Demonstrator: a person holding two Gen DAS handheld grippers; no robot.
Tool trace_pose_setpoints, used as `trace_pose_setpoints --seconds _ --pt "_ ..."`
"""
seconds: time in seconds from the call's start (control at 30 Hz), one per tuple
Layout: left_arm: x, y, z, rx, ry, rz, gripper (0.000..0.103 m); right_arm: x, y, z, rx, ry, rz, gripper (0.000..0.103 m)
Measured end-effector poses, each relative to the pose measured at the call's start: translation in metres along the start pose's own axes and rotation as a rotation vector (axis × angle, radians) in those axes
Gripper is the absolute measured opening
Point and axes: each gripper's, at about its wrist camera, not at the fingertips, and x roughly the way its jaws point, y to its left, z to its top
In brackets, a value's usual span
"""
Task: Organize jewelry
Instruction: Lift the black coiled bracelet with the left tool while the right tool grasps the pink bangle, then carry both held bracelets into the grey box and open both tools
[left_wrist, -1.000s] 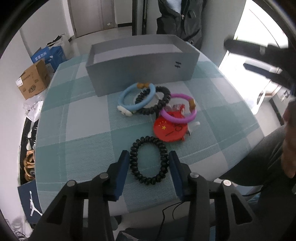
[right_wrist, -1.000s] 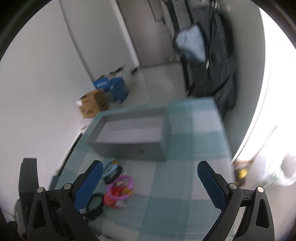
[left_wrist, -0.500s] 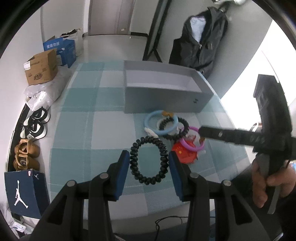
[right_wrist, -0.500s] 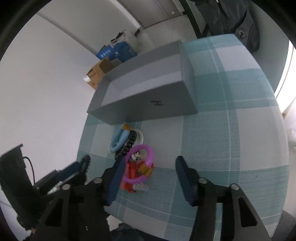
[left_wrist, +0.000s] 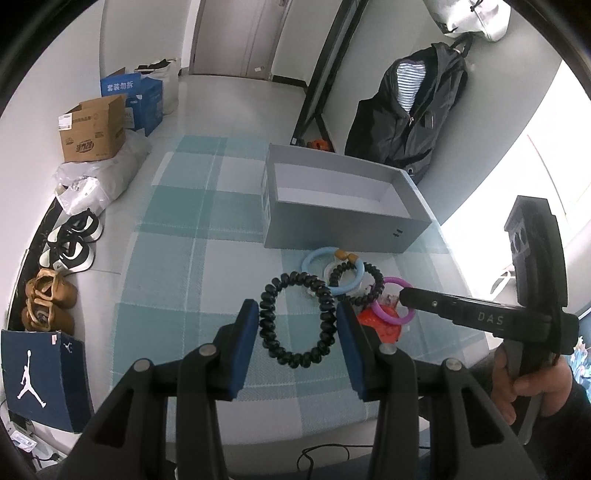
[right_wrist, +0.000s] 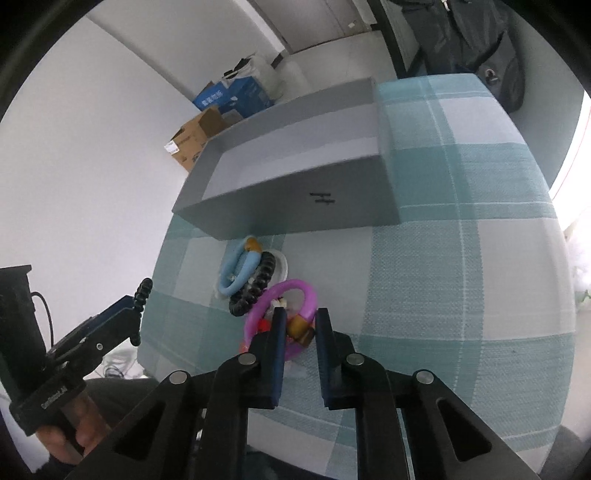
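Note:
My left gripper (left_wrist: 295, 325) is shut on a black coil bracelet (left_wrist: 295, 321) and holds it above the checked tablecloth (left_wrist: 177, 258). Its tip with the coil (right_wrist: 144, 291) shows at the left of the right wrist view. My right gripper (right_wrist: 300, 325) has its jaws closing tight on the brown bead of a purple bracelet (right_wrist: 306, 291); its tip (left_wrist: 402, 295) reaches into the pile. Beside it lie a blue bracelet (left_wrist: 314, 258), a black bead bracelet (left_wrist: 373, 273) and a red trinket (left_wrist: 380, 330). An open grey box (left_wrist: 332, 229) stands just behind, its inside bare.
The table's near edge lies just under both grippers. On the floor at the left are shoes (left_wrist: 70, 247), a cardboard box (left_wrist: 92, 133) and a blue shoebox (left_wrist: 40, 376). A dark jacket (left_wrist: 410, 110) hangs behind the table. A hand (left_wrist: 524, 387) grips the right tool.
The right gripper swung down from looking across the room to the pile, and its wide jaws closed on the purple bracelet. The left gripper drew back and up with the coil bracelet.

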Motion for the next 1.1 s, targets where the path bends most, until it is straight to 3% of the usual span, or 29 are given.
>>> trace_pose_setpoints --seconds 0.5,0.6,0.77,0.9,1.03,1.1 --pt "0.003 -0.005 0.012 -0.018 -0.032 -0.019 0.038 -0.032 -0.002 0.01 0.02 -0.122 0.083 0.012" --pt "0.005 -0.006 0.016 -0.031 -0.032 -0.019 0.038 -0.033 0.005 0.012 -0.027 -0.127 0.035 0.012" --pt "0.008 -0.007 0.023 -0.053 -0.034 -0.037 0.038 -0.031 -0.002 0.019 0.017 -0.115 0.085 0.012" --pt "0.009 -0.011 0.027 -0.049 -0.044 -0.032 0.038 -0.025 0.001 0.023 -0.029 -0.088 -0.074 0.012" --pt "0.011 -0.013 0.033 -0.047 -0.036 -0.041 0.038 -0.042 -0.003 0.032 0.026 -0.153 0.079 0.011" --pt "0.012 -0.014 0.041 -0.044 -0.035 -0.048 0.038 -0.049 0.0 0.042 0.03 -0.186 0.103 0.011"
